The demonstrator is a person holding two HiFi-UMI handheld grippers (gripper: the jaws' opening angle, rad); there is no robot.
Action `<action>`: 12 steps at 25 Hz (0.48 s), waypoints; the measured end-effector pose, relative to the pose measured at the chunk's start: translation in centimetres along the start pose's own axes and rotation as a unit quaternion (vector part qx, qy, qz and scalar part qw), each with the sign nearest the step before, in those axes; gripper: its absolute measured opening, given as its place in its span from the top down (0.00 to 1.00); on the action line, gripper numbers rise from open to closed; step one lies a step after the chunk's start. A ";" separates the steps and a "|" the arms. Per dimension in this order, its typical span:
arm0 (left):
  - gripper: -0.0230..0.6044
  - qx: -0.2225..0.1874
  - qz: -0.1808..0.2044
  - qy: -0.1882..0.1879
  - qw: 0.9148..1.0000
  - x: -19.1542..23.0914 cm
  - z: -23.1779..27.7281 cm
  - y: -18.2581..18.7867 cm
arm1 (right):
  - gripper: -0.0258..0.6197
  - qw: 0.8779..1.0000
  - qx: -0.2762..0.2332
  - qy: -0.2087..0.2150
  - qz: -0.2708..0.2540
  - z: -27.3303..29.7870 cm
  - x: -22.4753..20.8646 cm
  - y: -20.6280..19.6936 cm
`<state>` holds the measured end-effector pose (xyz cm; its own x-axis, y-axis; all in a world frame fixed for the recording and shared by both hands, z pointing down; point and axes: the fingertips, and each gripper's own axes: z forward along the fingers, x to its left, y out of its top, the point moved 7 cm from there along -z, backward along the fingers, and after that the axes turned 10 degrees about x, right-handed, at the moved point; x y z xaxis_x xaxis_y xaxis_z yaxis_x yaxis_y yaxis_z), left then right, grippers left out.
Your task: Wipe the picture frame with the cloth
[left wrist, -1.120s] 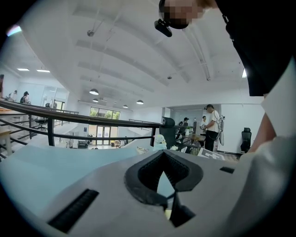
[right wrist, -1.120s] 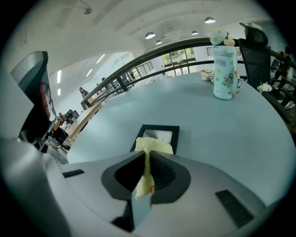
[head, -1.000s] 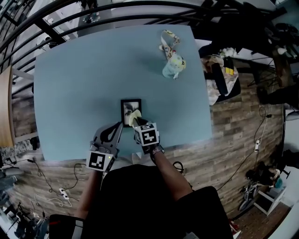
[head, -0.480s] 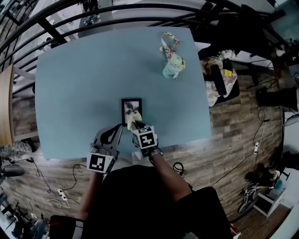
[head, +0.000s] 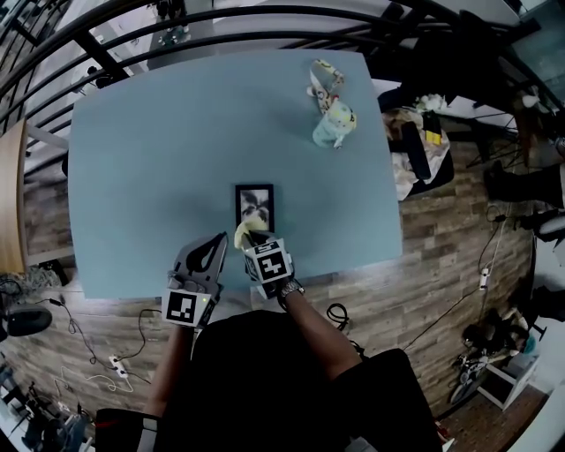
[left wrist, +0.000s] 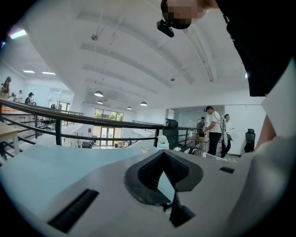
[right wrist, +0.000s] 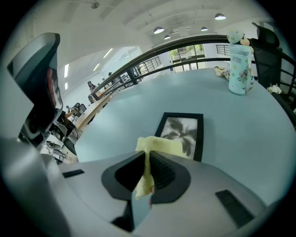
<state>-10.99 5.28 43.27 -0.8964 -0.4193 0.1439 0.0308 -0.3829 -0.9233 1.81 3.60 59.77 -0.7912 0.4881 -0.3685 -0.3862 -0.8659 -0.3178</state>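
Observation:
A small black picture frame (head: pixel 254 205) with a grey palm print lies flat on the blue table (head: pixel 150 168), near its front edge. My right gripper (head: pixel 248 238) is shut on a yellow cloth (head: pixel 242 232), which hangs just off the frame's near edge. In the right gripper view the cloth (right wrist: pixel 155 147) is pinched between the jaws, with the frame (right wrist: pixel 181 134) just beyond it. My left gripper (head: pixel 221 240) hovers to the left of the right one, tips together and empty. The left gripper (left wrist: pixel 163 156) points level across the table, and the frame is out of that view.
A pale green bottle (head: pixel 332 125) with a patterned strap stands at the table's far right; it also shows as the bottle (right wrist: pixel 239 68). Bags and clutter (head: pixel 417 150) sit off the right edge. A black railing (head: pixel 229 26) runs beyond the far edge.
My right gripper has drawn back toward me with the cloth, from over the frame's picture to just off its near edge. The left gripper has hardly moved.

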 end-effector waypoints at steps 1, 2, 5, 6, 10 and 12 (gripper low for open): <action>0.97 0.000 0.000 0.001 1.000 0.2 -0.1 0.0 | 0.91 1.000 0.002 0.000 -0.003 0.1 0.3 0.1; 0.97 -0.001 0.000 0.002 1.000 0.5 -0.3 -0.1 | 0.91 1.000 0.004 0.001 -0.005 0.2 0.6 0.2; 0.97 -0.001 -0.001 0.006 1.000 1.1 -0.6 -0.1 | 0.91 1.000 0.006 0.006 -0.013 0.7 1.3 0.5; 0.97 -0.001 -0.001 0.007 1.000 1.3 -0.7 -0.1 | 0.91 1.000 0.007 0.008 -0.014 0.9 1.6 0.5; 0.97 0.002 -0.003 0.012 1.000 2.1 -0.9 -0.2 | 0.91 1.000 0.009 0.012 -0.024 1.6 2.3 1.0; 0.97 0.003 -0.004 0.014 1.000 2.5 -0.9 -0.3 | 0.91 1.000 0.008 0.014 -0.025 2.0 2.5 1.2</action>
<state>-13.65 5.09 43.54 -0.9083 -0.3933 0.1424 0.0252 -0.3913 -0.9199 -1.61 3.55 60.17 -0.7572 0.5342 -0.3759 -0.4336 -0.8415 -0.3224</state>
